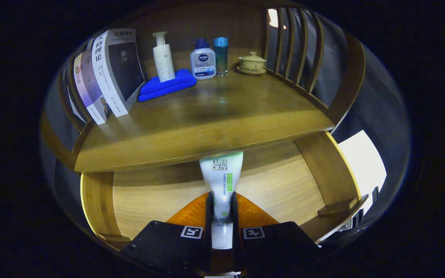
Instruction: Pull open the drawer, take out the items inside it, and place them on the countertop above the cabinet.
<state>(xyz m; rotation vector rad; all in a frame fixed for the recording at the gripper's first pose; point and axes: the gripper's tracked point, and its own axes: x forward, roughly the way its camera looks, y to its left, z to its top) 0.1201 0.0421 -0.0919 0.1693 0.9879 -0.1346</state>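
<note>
- One gripper [221,208] at the near edge, its two fingers closed tight on one white tube [221,181], both pressing its sides.
- Tube standing upright between the fingers, cap end down near the gripper body, flat crimped end up, reaching the front edge of the countertop [207,127].
- Green and dark print on the tube's face; wording not read.
- One drawer [276,181] pulled open beneath the countertop, pale wooden floor bare around the tube, two side walls showing, one on each side.
- Whether the tube touches the drawer floor cannot be told.
- One wooden countertop above the drawer, glossy brown, with slatted wooden rails [296,42] rising on the right side and at the far left.
- Three books [110,73] counted at the far left of the countertop, leaning together, covers facing out; possibly more behind, too hidden to count.
- One folded blue cloth [160,88] just beside the books.
- One white pump bottle [163,58] standing upright on the blue cloth.
- One squat white bottle with a blue cap [202,60] just right of the cloth.
- One slim blue glass bottle [220,56] touching or nearly touching the squat one.
- One lidded cream teacup on a saucer [252,63] near the right rails, apart from the bottles.
</note>
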